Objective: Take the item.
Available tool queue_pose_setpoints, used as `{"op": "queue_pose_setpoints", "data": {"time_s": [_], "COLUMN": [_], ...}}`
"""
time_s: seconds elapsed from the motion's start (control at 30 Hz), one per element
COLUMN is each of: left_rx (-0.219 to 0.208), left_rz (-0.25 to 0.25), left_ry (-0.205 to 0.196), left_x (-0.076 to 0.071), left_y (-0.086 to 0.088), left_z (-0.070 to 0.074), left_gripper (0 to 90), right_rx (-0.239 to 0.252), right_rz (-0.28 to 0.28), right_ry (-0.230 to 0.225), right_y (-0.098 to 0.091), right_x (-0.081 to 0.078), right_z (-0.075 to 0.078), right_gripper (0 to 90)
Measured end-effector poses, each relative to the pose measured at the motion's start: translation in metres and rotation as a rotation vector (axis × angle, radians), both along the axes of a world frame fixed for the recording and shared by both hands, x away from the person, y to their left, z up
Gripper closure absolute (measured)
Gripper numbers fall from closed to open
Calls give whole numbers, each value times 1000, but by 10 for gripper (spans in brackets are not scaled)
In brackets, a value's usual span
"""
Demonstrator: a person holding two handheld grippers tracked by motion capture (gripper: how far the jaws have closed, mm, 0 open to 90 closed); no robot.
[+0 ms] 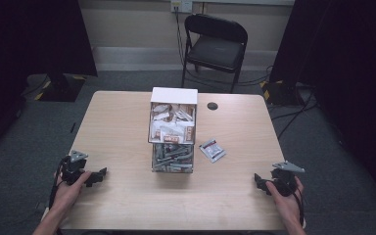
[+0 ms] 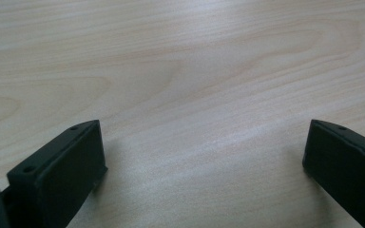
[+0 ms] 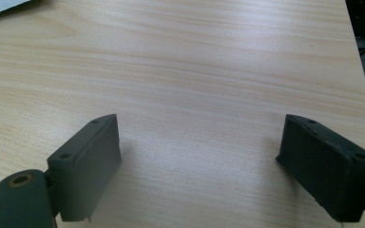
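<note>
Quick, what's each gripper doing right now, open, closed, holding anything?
Left gripper: open, empty, low over the bare table.
Right gripper: open, empty, over bare table too.

A box (image 1: 173, 129) of packets stands mid-counter (image 1: 122, 122). One packet (image 1: 212, 150) lies just right of it. The left tool (image 1: 94, 177) sits at the near left edge, the right tool (image 1: 260, 182) at the near right. A chair (image 1: 215, 46) stands behind the counter.
</note>
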State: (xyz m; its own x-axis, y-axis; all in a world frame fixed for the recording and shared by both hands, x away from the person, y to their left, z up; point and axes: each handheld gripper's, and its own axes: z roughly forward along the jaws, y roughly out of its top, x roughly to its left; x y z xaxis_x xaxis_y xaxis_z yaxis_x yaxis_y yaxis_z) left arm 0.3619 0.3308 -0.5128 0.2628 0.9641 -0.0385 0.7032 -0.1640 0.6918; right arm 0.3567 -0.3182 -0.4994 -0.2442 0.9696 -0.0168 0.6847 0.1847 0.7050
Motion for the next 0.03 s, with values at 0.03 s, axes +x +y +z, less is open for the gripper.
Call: {"op": "queue_pose_setpoints", "data": {"time_s": [0.03], "left_rx": [0], "left_rz": [0], "left_ry": [0], "left_x": [0], "left_y": [0], "left_z": [0], "left_gripper": [0], "right_rx": [0], "right_rz": [0], "right_ry": [0], "right_y": [0], "right_x": [0], "right_z": [0], "right_gripper": [129]}}
